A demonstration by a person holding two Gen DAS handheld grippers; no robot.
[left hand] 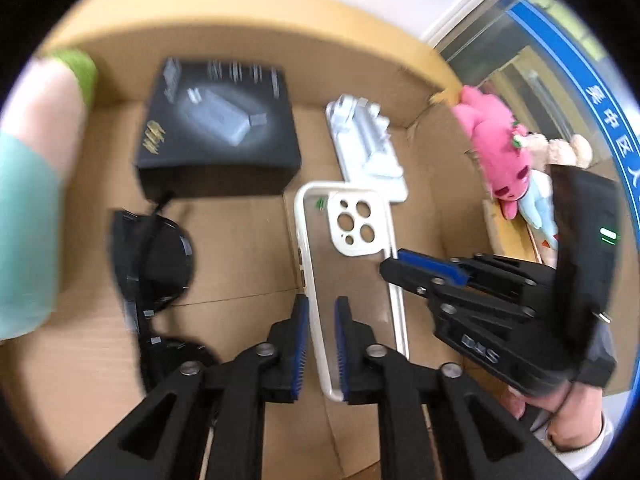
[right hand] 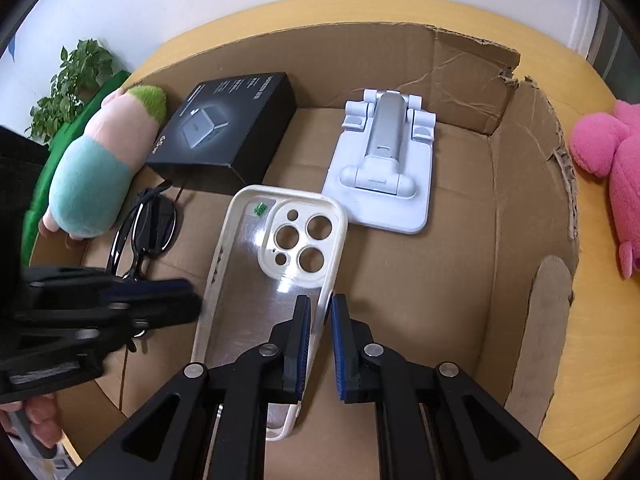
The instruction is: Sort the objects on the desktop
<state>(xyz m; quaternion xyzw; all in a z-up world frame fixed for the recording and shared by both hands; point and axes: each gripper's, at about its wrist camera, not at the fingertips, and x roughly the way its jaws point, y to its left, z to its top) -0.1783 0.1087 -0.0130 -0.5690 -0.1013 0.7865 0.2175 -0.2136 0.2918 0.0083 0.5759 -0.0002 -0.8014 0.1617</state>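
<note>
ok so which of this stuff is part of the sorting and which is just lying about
Part of the job:
phone case, gripped by the right gripper
left gripper
black box
phone stand
sunglasses
cardboard box

Lying about:
pink plush
green-topped plush
plant

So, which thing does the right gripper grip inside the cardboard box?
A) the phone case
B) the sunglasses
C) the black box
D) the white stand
A: the right gripper is shut on the side rim of the phone case.
</note>
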